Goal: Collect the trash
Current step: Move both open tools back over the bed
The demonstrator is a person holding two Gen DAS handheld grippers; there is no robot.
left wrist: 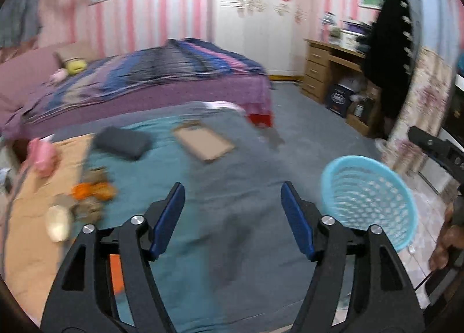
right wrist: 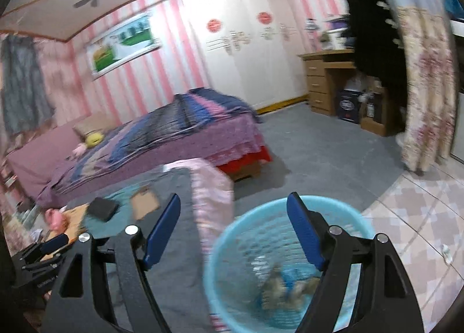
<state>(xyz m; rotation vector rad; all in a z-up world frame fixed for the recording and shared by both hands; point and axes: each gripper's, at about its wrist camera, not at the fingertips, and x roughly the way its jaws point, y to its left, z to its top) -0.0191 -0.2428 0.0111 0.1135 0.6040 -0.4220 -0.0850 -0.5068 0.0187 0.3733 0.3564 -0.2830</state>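
Both of your hand-held grippers are released and carry nothing. The left hand-held gripper (left wrist: 232, 214) hangs over the grey-blue bed cover (left wrist: 203, 176), with the remaining trash (left wrist: 87, 193) lying toward the cover's left edge. Your right hand-held gripper (right wrist: 232, 231) hovers over the blue basket (right wrist: 232, 246), which sits beside the bed and holds crumpled scraps (right wrist: 287, 286). Open floor lies to its right.

Two wrist fisheyes look forward and slightly down: left over the blanket-covered surface (left wrist: 179, 164), right nearer the blue basket (right wrist: 261, 220); both share the far bed (left wrist: 162, 83).
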